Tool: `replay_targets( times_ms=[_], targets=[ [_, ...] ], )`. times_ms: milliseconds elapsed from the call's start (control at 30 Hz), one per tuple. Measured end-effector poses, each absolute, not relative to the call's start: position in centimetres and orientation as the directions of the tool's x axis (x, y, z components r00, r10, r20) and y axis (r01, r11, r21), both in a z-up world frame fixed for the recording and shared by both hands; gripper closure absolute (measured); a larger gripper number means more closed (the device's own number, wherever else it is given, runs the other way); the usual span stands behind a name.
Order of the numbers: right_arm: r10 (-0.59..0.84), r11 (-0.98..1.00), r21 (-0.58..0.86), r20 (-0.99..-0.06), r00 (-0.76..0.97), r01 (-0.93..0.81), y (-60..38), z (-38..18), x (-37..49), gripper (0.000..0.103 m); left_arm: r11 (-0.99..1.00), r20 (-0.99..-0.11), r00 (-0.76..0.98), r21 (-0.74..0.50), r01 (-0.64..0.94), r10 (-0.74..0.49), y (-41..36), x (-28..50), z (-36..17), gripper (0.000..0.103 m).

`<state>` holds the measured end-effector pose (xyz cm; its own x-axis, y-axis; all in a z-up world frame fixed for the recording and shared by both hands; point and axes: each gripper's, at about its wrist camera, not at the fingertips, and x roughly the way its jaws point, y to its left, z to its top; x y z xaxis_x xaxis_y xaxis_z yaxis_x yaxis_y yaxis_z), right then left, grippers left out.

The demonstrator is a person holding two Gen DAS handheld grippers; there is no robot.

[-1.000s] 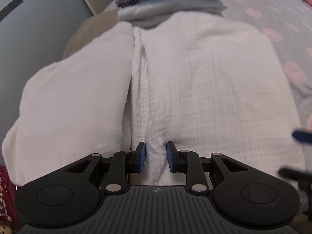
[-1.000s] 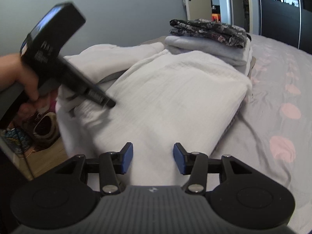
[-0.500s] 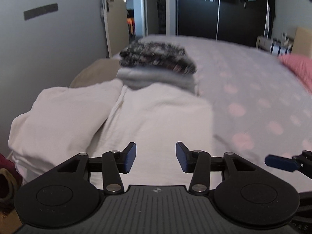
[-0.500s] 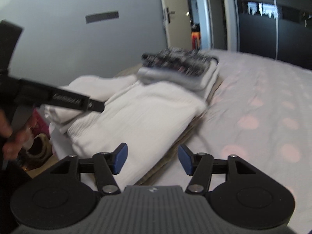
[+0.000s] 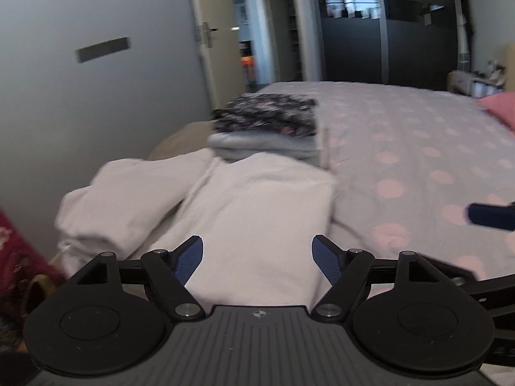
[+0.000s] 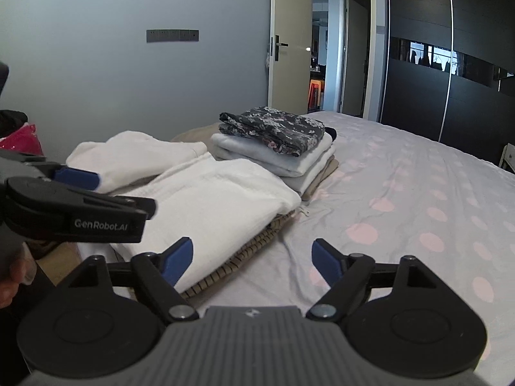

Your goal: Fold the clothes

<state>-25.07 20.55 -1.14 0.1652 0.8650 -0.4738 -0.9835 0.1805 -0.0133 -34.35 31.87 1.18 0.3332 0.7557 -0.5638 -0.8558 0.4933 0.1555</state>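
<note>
Where the bed's near left corner meets the wall side, a folded white garment (image 6: 212, 206) lies flat atop a striped one (image 6: 244, 254), w/ a second white bundle (image 6: 128, 157) just beside it to the left. Behind both sits a stack (image 6: 273, 148): dark floral piece on top, pale grey folds under, tan at the bottom. Left gripper (image 5: 257, 257) hangs above the white garment, jaws opening, nothing btwn them, pads clear of cloth. Right gripper (image 6: 251, 257) is over the garment's right edge & the sheet, jaws opening too, also empty. Bed (image 6: 418, 193) has a grey cover w/ pink dots; pink pillow (image 5: 502, 109) at far right. Room: pale grey wall w/ a switch strip (image 6: 172, 36), cream door (image 6: 289, 48) ajar onto a hallway, dark wardrobe (image 6: 450, 64) along the far side. Left view is blurred.
</note>
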Motion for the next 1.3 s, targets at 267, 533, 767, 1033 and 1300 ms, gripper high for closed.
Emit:
replay_targets(
  times_ms=[267,533,767,1033,1300],
  targets=[
    [0.842,0.165,0.022,-0.523,0.129,-0.986,20.4,-2.1,-25.2,0.016,0.458,-0.622,0.334,0.045,-0.888,0.708,30.9,-36.0,-1.4,0.029],
    [0.830,0.148,0.009,-0.545,0.119,-0.989,20.5,-2.6,-26.0,0.016,0.434,-0.650,0.322,0.013,-0.901,0.688,30.6,-36.5,-2.0,0.029],
    [0.826,0.147,0.007,-0.551,0.119,-0.989,20.6,-2.8,-26.0,0.016,0.427,-0.653,0.320,0.007,-0.904,0.687,30.6,-36.5,-1.9,0.029],
    [0.825,0.151,0.019,-0.554,0.116,-0.988,20.4,-2.8,-25.7,0.016,0.425,-0.660,0.313,0.011,-0.905,0.683,30.6,-36.3,-2.0,0.029],
    [0.823,0.154,0.026,-0.556,0.114,-0.988,20.3,-2.9,-25.6,0.016,0.423,-0.667,0.309,0.011,-0.906,0.678,30.6,-36.2,-1.9,0.029]
  ],
)
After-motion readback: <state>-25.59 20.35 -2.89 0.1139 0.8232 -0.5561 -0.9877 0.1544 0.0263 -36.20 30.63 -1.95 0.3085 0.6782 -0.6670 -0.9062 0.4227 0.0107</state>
